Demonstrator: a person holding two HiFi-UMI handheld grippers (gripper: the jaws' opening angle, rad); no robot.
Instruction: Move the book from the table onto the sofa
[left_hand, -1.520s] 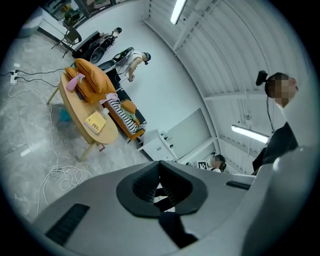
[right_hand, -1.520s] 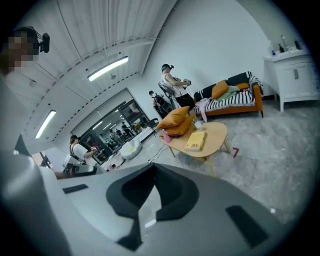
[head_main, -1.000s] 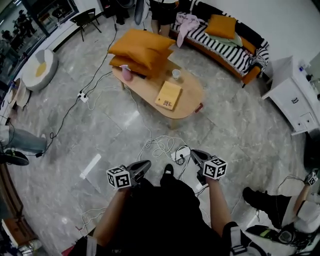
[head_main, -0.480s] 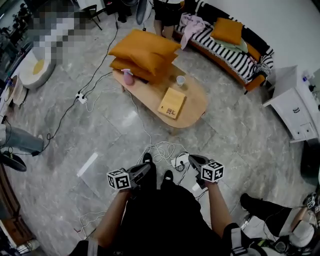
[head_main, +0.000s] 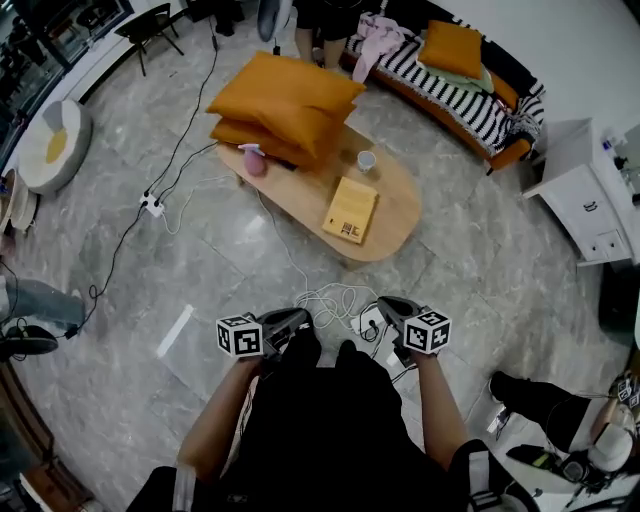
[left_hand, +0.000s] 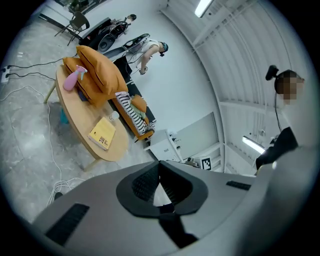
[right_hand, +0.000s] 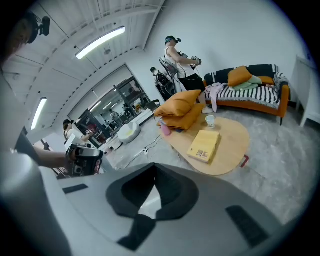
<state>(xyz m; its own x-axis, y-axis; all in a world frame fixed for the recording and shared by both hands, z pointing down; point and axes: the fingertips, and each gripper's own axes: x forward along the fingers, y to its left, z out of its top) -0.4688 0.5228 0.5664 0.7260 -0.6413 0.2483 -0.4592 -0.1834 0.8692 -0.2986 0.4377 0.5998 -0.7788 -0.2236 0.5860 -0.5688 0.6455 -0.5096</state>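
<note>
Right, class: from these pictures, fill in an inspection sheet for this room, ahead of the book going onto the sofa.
Surface: oval wooden table, bare around the book.
Job's things: yellow book lies flat on the table; striped sofa stands beyond it.
Clutter: stacked orange cushions, pink bottle and white cup on the table; pink garment on the sofa.
Grippers: left gripper and right gripper shut, empty, over the floor, short of the table.
Cables: white cable coil between grippers and table; power strip with leads at left.
Surroundings: white cabinet; a person standing near the sofa.
</note>
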